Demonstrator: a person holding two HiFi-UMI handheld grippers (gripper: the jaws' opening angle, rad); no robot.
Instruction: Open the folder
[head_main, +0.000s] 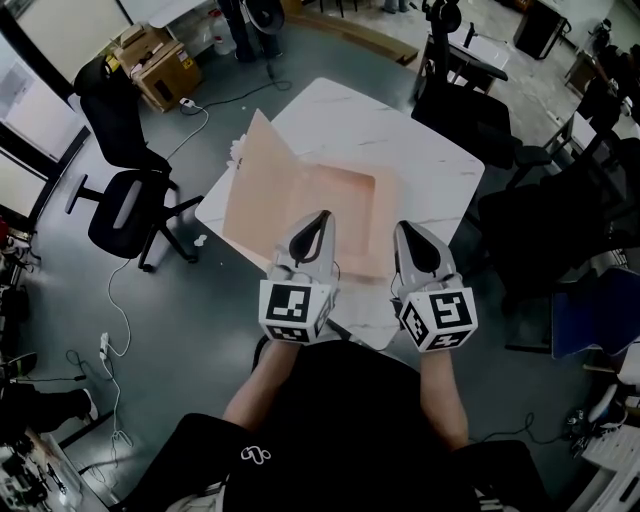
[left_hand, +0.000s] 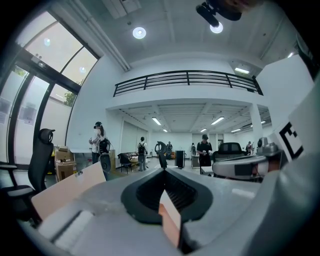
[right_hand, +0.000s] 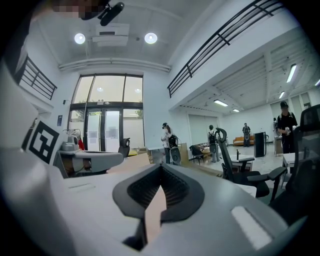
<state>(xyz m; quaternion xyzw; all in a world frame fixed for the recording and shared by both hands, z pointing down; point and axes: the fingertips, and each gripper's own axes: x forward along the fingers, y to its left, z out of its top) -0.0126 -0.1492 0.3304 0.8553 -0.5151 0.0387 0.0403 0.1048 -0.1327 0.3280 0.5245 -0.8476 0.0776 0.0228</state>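
Observation:
A salmon-pink folder (head_main: 345, 195) lies open on the white marble table (head_main: 420, 150), its left flap (head_main: 258, 190) standing up at a slant. Both grippers reach over the table's near edge to the folder's front edge, side by side. My left gripper (head_main: 318, 220) is shut on a pink edge of the folder (left_hand: 170, 220), which shows as a thin strip between its jaws. My right gripper (head_main: 412, 234) is likewise shut on a pink folder edge (right_hand: 154, 212). The raised flap (left_hand: 70, 190) shows left of the left gripper (left_hand: 165, 192). The right gripper (right_hand: 161, 187) points level.
Black office chairs stand left of the table (head_main: 125, 200) and behind it at the right (head_main: 470, 110). A cardboard box (head_main: 155, 65) and cables (head_main: 115, 330) lie on the grey floor. Several people stand far off in the hall (left_hand: 100, 142).

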